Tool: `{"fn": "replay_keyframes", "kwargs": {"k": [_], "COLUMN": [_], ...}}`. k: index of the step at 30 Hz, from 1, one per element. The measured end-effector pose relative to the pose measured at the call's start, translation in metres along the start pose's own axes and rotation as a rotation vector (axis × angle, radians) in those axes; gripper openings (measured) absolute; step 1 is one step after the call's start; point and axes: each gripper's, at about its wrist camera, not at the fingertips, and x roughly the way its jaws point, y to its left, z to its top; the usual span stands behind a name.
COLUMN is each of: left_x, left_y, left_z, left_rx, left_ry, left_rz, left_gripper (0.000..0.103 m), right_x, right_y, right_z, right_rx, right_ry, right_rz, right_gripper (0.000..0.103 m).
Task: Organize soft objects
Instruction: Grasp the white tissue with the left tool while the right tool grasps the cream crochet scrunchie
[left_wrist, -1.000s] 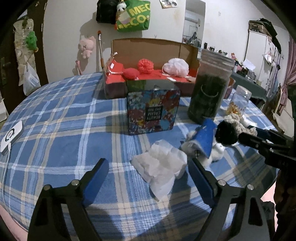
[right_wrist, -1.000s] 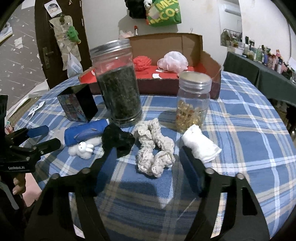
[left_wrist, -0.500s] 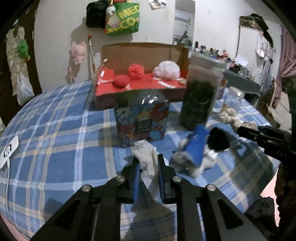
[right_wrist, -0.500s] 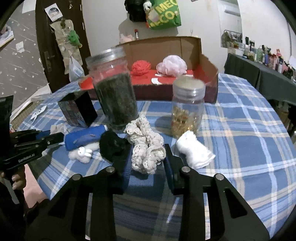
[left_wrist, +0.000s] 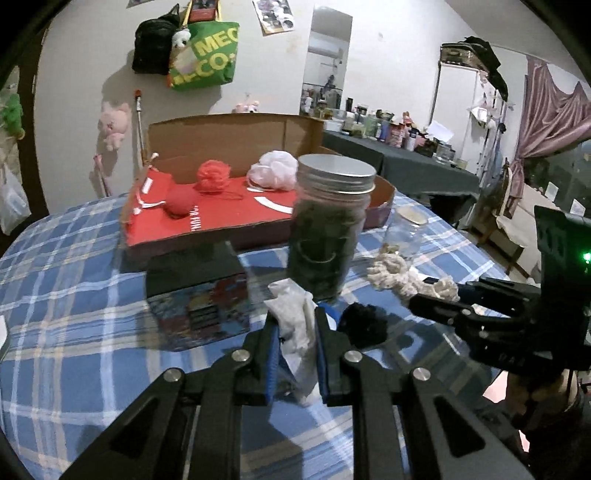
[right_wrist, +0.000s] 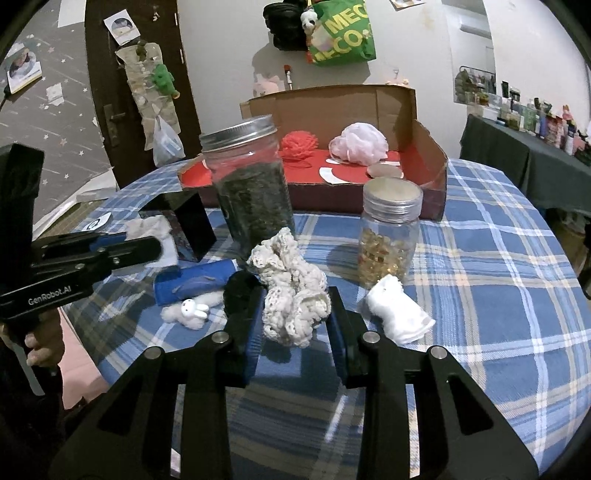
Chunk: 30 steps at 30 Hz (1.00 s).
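- The left gripper (left_wrist: 295, 332) is clamped tight on a crumpled white cloth (left_wrist: 295, 317), its pads pinching the middle so both ends spill out above and below; a pinch at the bulk probably keeps the limp fabric from slipping.
- The right gripper (right_wrist: 295, 314) is closed narrowly around a cream crocheted scrunchie (right_wrist: 291, 291), pads pressing its flanks; the lace bunches upward between them.
- Just beside the scrunchie, toward the near edge of the plaid tablecloth (right_wrist: 498, 288), lie a black fluffy scrunchie (right_wrist: 240, 291), a blue fabric piece (right_wrist: 192, 284) and a small white bunny plush (right_wrist: 190, 312); on the other side lies a rolled white sock (right_wrist: 399, 314).
- Behind these stand a tall jar of dark leaves (right_wrist: 251, 192) and a smaller jar of amber pieces (right_wrist: 391, 236), hard items that likely stay put.
- At the far edge sits an open cardboard box (right_wrist: 428, 155) with a red floor, already holding a red mesh puff (right_wrist: 298, 144) and a pink mesh puff (right_wrist: 360, 142); it looks like the destination for the soft things.
- Only the left wrist view shows a red ball (left_wrist: 181, 201) in the box and the patterned face of the square tin (left_wrist: 207, 306).
- Only the right wrist view shows the sock, the bunny and a hand (right_wrist: 40, 350) on the left tool's handle.
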Motion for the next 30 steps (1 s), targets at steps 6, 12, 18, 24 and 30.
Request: {"fn": "replay_keyframes", "kwargs": {"k": [6,12,18,24,30], "left_x": [0.009,0.013,0.007,-0.005,-0.014], "left_y": [-0.004,-0.005,0.005,0.025,0.046], "left_z": [0.005,0.004,0.0,-0.007,-0.015], "left_rx": [-0.007,-0.015,-0.044,-0.083,-0.12], "left_ry": [0.014,0.027,0.023,0.025,0.03], "left_rz": [-0.04,-0.042,-0.026,0.013,0.065], "left_gripper": [0.018,0.018,0.018,0.018,0.018], "right_x": [0.001,0.002,0.002,-0.005,-0.014], "right_y": [0.001,0.004,0.003,-0.008,-0.028], "right_z": [0.0,0.001,0.0,-0.001,-0.003], "right_rx": [-0.006,-0.013,-0.01,0.005,0.037], "right_ry": [0.0,0.001,0.001,0.0,-0.006], "right_rz": [0.006,0.011,0.007,-0.011,-0.038], "right_gripper": [0.03,0.03,0.03,0.03,0.03]}}
